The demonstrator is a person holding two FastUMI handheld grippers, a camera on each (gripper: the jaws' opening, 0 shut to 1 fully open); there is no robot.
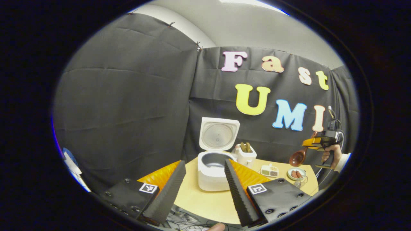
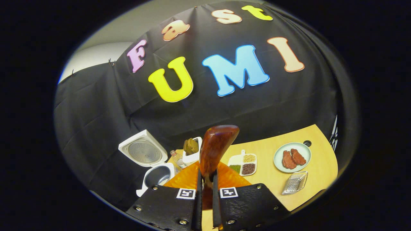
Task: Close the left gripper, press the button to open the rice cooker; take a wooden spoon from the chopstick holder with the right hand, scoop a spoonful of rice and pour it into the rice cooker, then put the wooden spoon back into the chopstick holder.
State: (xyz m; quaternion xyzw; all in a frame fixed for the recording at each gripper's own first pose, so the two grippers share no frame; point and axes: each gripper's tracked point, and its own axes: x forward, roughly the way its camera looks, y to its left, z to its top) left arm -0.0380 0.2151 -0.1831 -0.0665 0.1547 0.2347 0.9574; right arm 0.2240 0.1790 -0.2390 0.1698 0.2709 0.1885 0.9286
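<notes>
The white rice cooker stands open on the round wooden table, its lid upright and its dark pot bare. My left gripper hovers open in front of it, a finger on each side, holding nothing. Beside the cooker sits the white chopstick holder. At the far right a hand holds my right gripper, shut on the handle of the wooden spoon, high above the table. In the right gripper view the spoon rises from the right gripper, above the cooker, holder and grain dish.
A divided dish of grains, a plate with meat slices and a clear glass piece lie on the table's right part. A small bottle stands between cooker and holder. Black cloth walls close in behind; cables hang below the table's near edge.
</notes>
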